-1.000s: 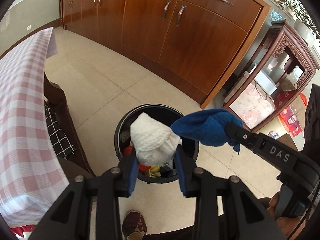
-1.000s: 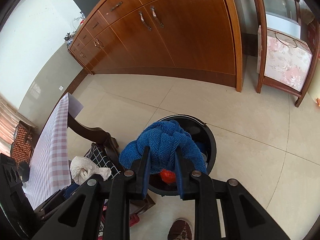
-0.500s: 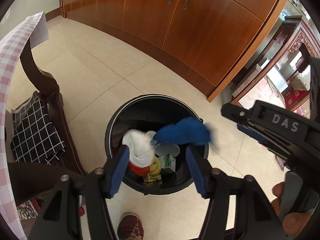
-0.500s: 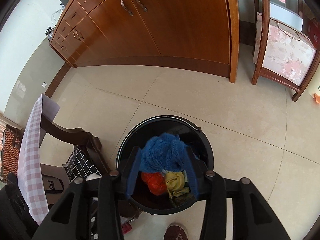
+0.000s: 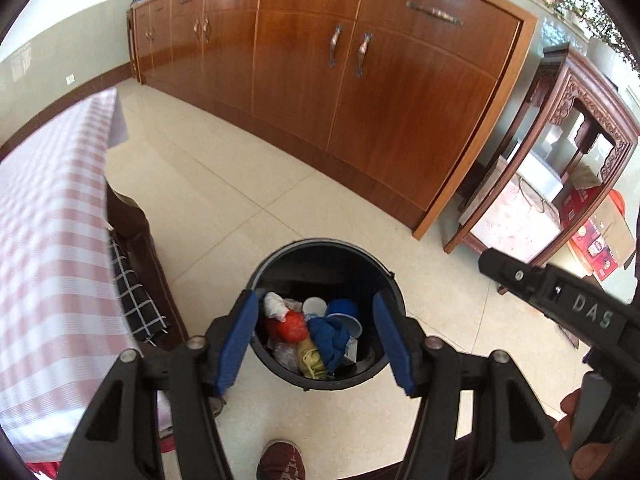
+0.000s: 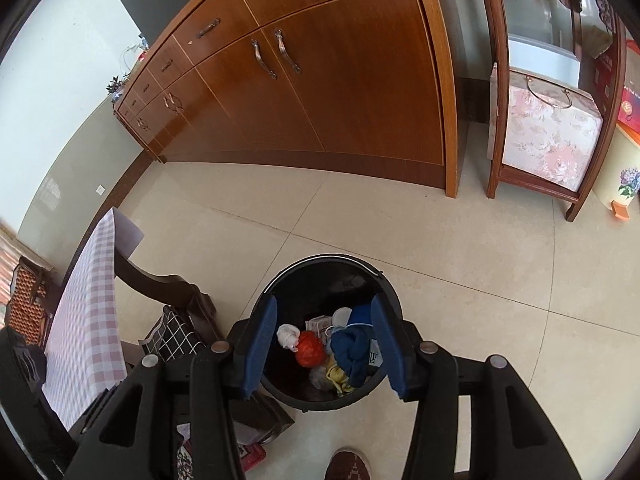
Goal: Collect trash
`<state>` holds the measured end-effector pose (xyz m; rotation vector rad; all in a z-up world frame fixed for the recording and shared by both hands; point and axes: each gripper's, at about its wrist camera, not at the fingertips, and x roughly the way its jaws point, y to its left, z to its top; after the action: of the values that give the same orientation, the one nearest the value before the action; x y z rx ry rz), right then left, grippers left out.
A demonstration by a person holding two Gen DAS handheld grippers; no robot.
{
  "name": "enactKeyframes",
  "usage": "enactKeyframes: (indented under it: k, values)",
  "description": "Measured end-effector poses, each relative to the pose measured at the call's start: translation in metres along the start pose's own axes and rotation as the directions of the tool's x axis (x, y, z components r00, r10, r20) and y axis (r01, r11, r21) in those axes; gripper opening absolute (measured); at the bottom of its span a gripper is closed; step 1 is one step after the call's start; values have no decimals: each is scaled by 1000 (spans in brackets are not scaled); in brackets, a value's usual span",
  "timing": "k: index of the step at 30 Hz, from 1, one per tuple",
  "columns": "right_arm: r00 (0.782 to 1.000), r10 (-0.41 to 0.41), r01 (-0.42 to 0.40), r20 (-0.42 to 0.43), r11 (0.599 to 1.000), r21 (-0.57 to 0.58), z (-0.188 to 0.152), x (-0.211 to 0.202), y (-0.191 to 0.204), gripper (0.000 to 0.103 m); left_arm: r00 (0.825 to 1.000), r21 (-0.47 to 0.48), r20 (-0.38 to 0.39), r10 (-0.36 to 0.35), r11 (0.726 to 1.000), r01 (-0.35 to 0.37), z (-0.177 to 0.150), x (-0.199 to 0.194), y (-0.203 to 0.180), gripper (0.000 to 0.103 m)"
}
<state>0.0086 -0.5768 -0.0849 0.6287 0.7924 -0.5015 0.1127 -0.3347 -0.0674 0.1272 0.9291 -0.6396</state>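
Both claws hang over the black bin (image 5: 326,316) on the floor. The left claw (image 5: 316,340) stands wide and empty. The right claw (image 6: 324,348) has just been opening, nothing between its jaws. The white rag (image 6: 289,336) and blue cloth (image 6: 352,350) lie inside the bin. Drop done; remaining trash cannot be seen.

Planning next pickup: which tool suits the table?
Left, probably. Left tool and right tool have just been opening, empty, above the bin; the checked table looms nearer the left.
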Motion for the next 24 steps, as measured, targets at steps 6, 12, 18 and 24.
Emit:
enactKeyframes:
  k: [6, 12, 18, 24]
  values:
    - [997, 82, -83, -12, 990, -114, -13, -37, 34, 64, 991, -42, 98, 88, 996, -84, -8, -70, 26, 63]
    - [978, 197, -206, -61, 947, -247, -41, -70, 90, 68, 956, -134, 167, 242, 966, -222, -27, -139, 73, 74]
    - [951, 300, -301, -70, 860, -413, -78, -110, 159, 78, 899, -245, 188, 395, 905, -346, -59, -200, 126, 78]
    - [920, 378, -373, -102, 764, -527, -122, -150, 220, 80, 847, -382, 171, 503, 826, -413, -94, -246, 168, 85]
